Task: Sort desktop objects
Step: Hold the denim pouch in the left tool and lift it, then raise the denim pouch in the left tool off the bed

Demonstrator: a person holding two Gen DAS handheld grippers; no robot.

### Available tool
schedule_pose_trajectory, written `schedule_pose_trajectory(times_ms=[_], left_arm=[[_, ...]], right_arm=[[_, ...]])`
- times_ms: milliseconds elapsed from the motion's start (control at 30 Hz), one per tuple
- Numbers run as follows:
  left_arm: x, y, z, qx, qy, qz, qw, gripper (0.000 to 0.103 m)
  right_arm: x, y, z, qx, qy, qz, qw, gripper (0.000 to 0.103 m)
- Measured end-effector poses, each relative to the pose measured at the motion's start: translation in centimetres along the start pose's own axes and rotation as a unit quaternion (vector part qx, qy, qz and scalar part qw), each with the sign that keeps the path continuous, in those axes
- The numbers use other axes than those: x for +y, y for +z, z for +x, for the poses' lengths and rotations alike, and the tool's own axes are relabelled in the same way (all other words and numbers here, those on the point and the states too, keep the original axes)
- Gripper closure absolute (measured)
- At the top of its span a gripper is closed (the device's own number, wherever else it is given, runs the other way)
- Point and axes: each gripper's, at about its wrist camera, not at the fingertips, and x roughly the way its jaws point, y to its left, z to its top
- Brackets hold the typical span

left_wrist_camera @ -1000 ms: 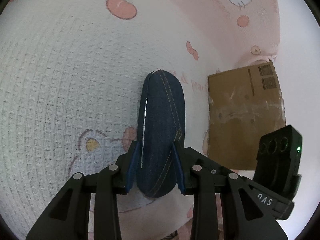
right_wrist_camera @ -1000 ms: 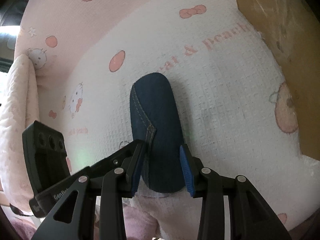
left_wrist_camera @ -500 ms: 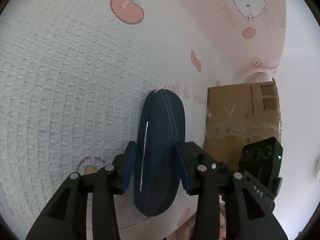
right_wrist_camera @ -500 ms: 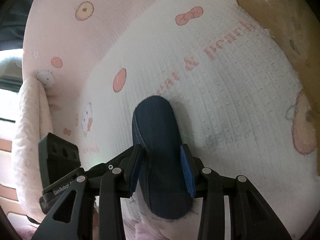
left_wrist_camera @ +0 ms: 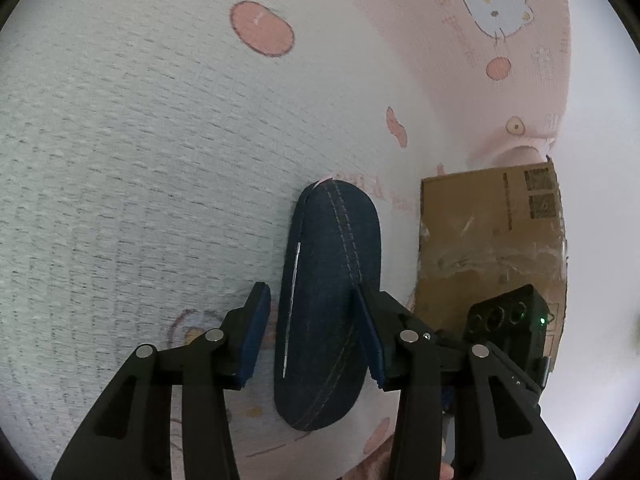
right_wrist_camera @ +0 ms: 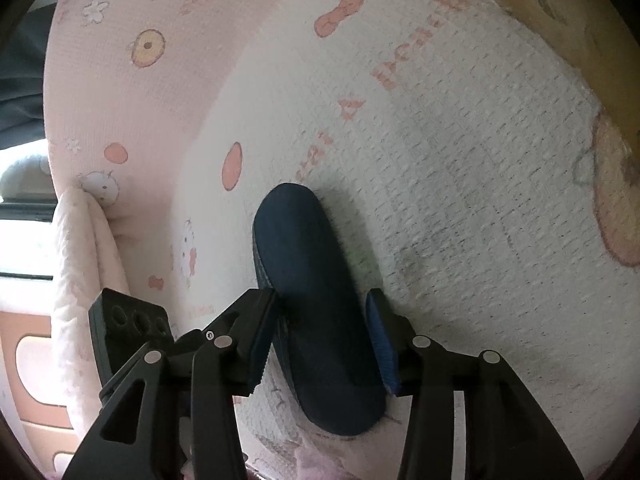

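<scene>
Both pairs of jaws stand parted around the same dark case, neither clamped on it. On the left gripper (left_wrist_camera: pixel 312 332) a clear gap shows between the left blue pad and the case, while the right pad lies against or just beside the case's edge. On the right gripper (right_wrist_camera: pixel 322 338) the left pad touches or nearly touches the case, and a sliver of cloth shows between the right pad and the case.

Taking the denim glasses case (left_wrist_camera: pixel 332 300) as the landmark: beneath it spreads the white-and-pink waffle blanket (left_wrist_camera: pixel 140 140), printed with cartoon cats, bows and pink spots, and the case lies flat on its white middle part. In the left wrist view a cardboard box (left_wrist_camera: pixel 492 240) sits on the blanket to the right of the case, near but apart from it. In the right wrist view the same box (right_wrist_camera: pixel 580 20) shows only as a brown corner far up and to the right of the case (right_wrist_camera: pixel 316 300). The case is oblong with rounded ends, pale stitching running along its length, and a thin metal seam line on one side.
</scene>
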Motion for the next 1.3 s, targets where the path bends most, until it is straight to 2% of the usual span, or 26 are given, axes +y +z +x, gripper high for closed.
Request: schedule_pose_trajectory(times_ms=[133, 300, 367, 467, 533, 567, 767, 867, 1033, 1133, 1200, 1233, 1300], left_arm=[[0.9, 0.4, -0.4, 0.003, -0.01, -0.014, 0.9999, 0.056], [2.2, 0.8, -0.5, 0.005, -0.034, -0.048, 0.9982, 0.056], [2.4, 0.8, -0.5, 0.002, -0.038, -0.053, 0.9979, 0.056], [2.1, 0.8, -0.6, 0.001, -0.035, -0.045, 0.9984, 0.056], [2.1, 0.8, -0.8, -0.001, -0.047, -0.052, 0.9976, 0.061], [2.1, 0.8, -0.9, -0.002, -0.054, -0.055, 0.997, 0.074], [0.7, 0.7, -1.8, -0.019, -0.037, -0.03, 0.9987, 0.079], [1.0, 0.8, -2.3, -0.026, -0.058, -0.041, 0.9972, 0.079], [1.5, 1.0, -2.9, -0.025, -0.073, -0.052, 0.9956, 0.078], [2.3, 0.9, -2.4, -0.013, -0.073, -0.069, 0.9949, 0.075], [2.6, 0.7, -2.0, -0.004, -0.068, -0.077, 0.9947, 0.074], [2.6, 0.6, -2.0, -0.003, -0.066, -0.072, 0.9952, 0.073], [2.4, 0.6, -2.0, -0.003, -0.067, -0.061, 0.9959, 0.061]], right_arm=[[1.4, -0.1, 0.5, -0.005, -0.014, -0.03, 0.999, 0.063], [1.1, 0.3, 1.5, 0.005, 0.018, -0.009, 1.0, 0.062], [0.7, 0.4, 1.9, 0.008, 0.033, 0.009, 0.999, 0.062], [0.9, 0.6, 2.0, 0.008, 0.03, 0.006, 1.0, 0.062], [1.1, 0.5, 1.9, 0.005, 0.023, 0.006, 1.0, 0.062], [1.5, 0.4, 1.9, 0.003, 0.016, 0.001, 1.0, 0.062], [5.0, 0.3, 2.0, -0.001, -0.05, -0.06, 0.997, 0.064], [6.0, 0.2, 1.8, -0.002, -0.059, -0.076, 0.995, 0.065], [6.4, 0.0, 1.3, 0.004, -0.034, -0.09, 0.995, 0.066], [3.9, 0.4, 2.3, 0.018, -0.043, -0.031, 0.998, 0.065], [2.6, 0.7, 2.0, 0.012, -0.041, -0.001, 0.999, 0.059], [2.4, 0.7, 1.6, 0.007, -0.055, -0.003, 0.998, 0.057], [2.2, 0.8, 0.6, -0.004, -0.082, -0.009, 0.997, 0.048]])
